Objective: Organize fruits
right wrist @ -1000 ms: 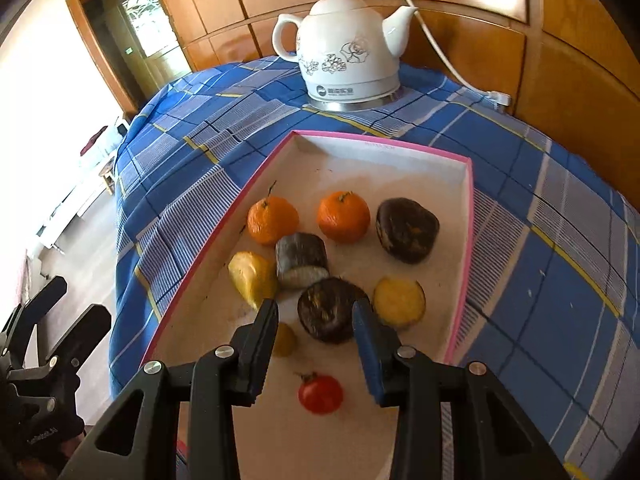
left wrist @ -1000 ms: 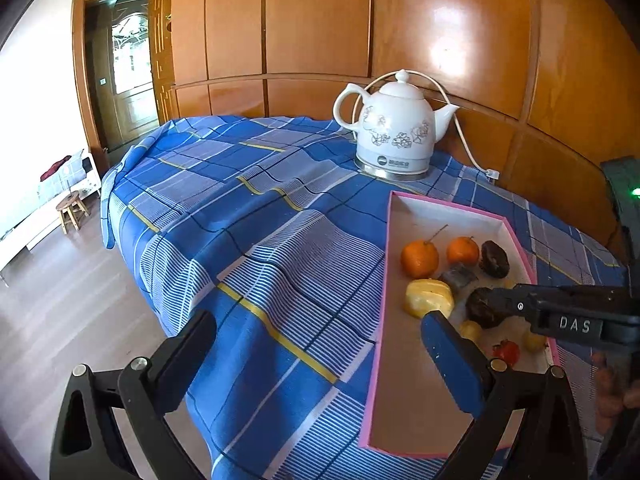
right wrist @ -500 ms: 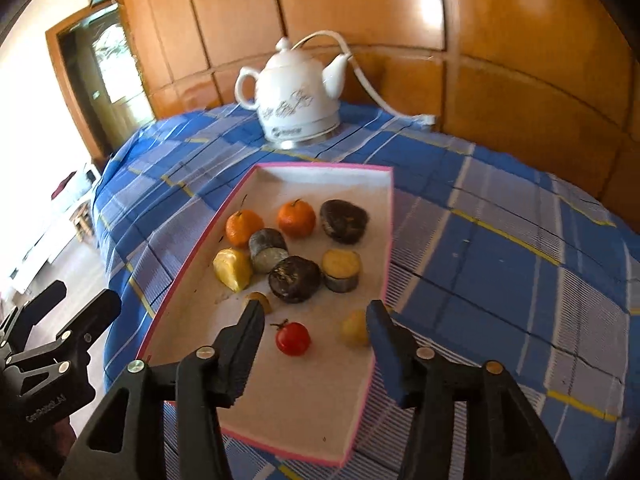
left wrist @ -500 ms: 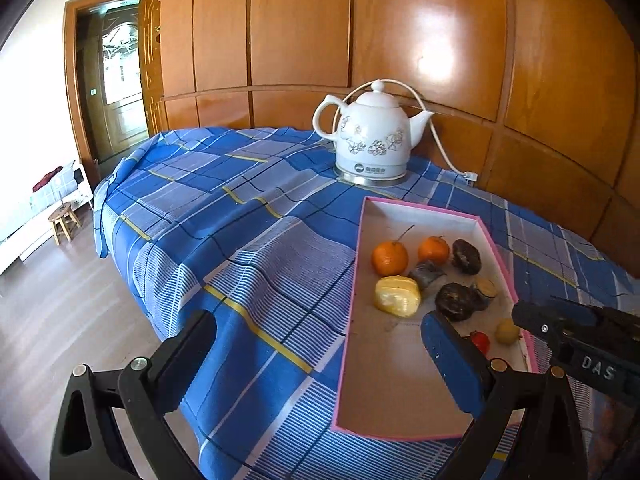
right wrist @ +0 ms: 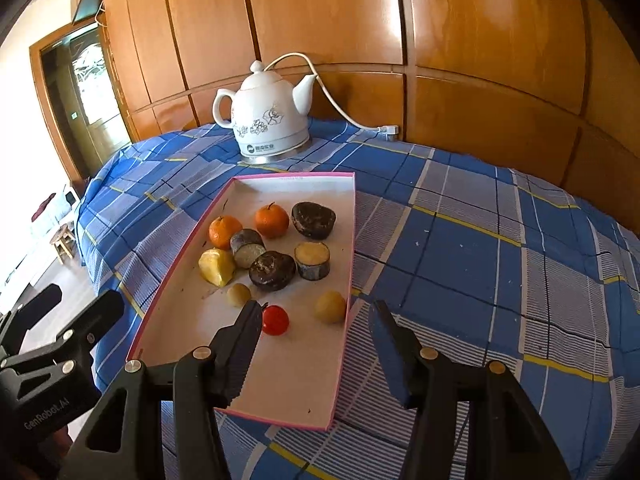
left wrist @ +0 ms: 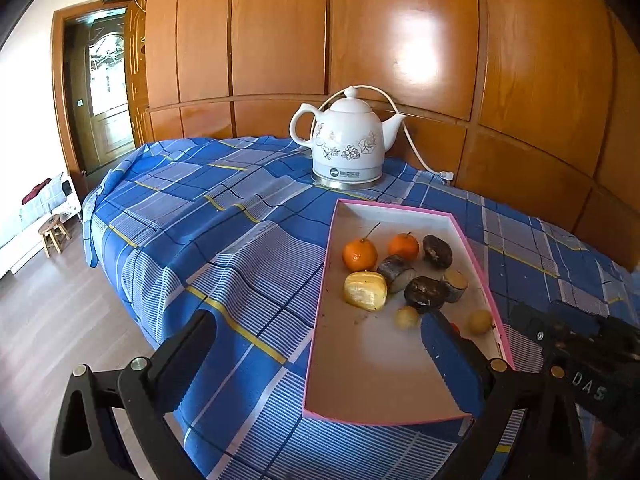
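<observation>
A shallow pink-rimmed tray [right wrist: 347,240] lies on a bench covered with a blue plaid cloth [right wrist: 460,248], in front of a white floral kettle [right wrist: 270,120] that stands at the cloth's far edge against a wood-panelled wall [right wrist: 460,40]. All the fruit rests inside the tray. Two oranges [right wrist: 225,232] sit nearest the kettle, beside a dark brown piece [right wrist: 313,220]. Nearer the tray's middle lie a yellow peeled piece [right wrist: 217,267], two cut dark-skinned chunks [right wrist: 313,260] and a second dark brown piece [right wrist: 272,270]. Toward the tray's near end lie two small yellow fruits [right wrist: 330,307] and a small red tomato [right wrist: 275,320].

The right gripper [right wrist: 314,320] hovers over the tray's near end, fingers spread and empty; one finger tip is just beside the tomato, the other lies outside the tray's rim. The left gripper [left wrist: 316,340] hangs on the other side of the tray, fingers spread wide and holding nothing, one over the cloth and one over the tray floor.
</observation>
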